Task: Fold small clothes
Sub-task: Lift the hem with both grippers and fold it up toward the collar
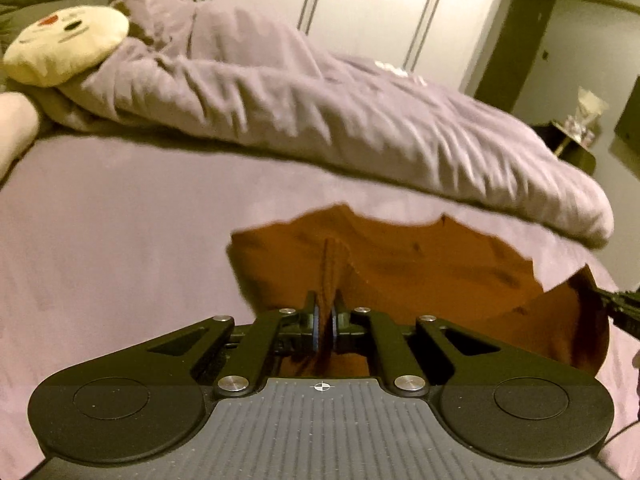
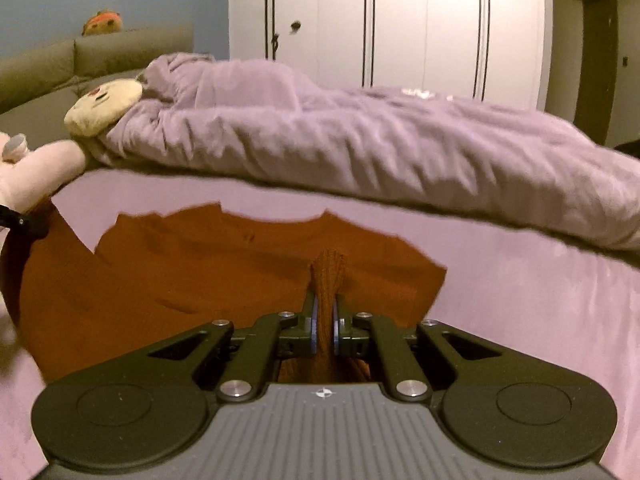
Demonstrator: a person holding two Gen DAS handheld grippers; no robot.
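Left wrist view shows you a lilac bed sheet filling the near ground, with a cream plush face at the far left, a rumpled lilac duvet running across the middle, white wardrobe doors behind it, and a small side table at the far right. Your left gripper has its fingers pinched shut on a ribbed fold of the rust-orange garment, which lies spread on the sheet in front of you. At the right edge only the tip of your other gripper shows, touching the garment's corner.

In the right wrist view, a pink plush toy is cut off at the left, an olive headboard rises behind it, and the wardrobe stands beyond the duvet. Your right gripper is clamped on a bunched fold of the garment. Both views are blurred, so you cannot tell what kind of clothing it is.
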